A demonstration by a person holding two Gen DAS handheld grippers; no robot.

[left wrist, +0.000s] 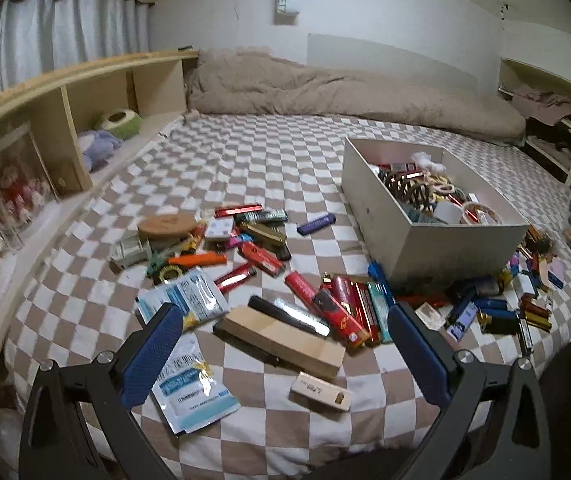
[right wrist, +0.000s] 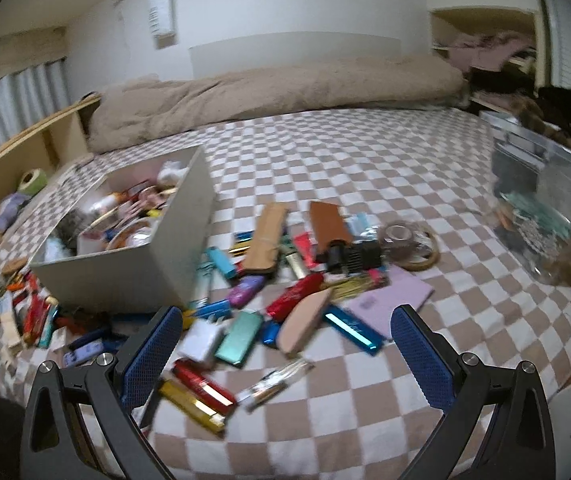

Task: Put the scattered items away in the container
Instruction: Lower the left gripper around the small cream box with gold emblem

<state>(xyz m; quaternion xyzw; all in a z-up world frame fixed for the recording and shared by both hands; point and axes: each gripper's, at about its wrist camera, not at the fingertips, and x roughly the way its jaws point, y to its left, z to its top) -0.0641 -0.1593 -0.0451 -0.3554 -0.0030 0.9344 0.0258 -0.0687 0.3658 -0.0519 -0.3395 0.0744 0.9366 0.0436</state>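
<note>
Both my left tongs (left wrist: 285, 344) and right tongs (right wrist: 287, 344) gape wide and carry nothing above the checkered bed (left wrist: 245, 160). Lighters and packets lie scattered around the white box (left wrist: 437, 240), which is already heaped. Overlapping lighters (right wrist: 197, 392) could slip or come up two together, I judge.

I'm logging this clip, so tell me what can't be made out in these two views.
- Left wrist view: the white rectangular box has its near wall hiding items behind and low inside.
- Left wrist view: print on the blue-white foil sachets is too small.
- Right wrist view: the clear plastic bin is motion-blurred, contents unreadable.
</note>
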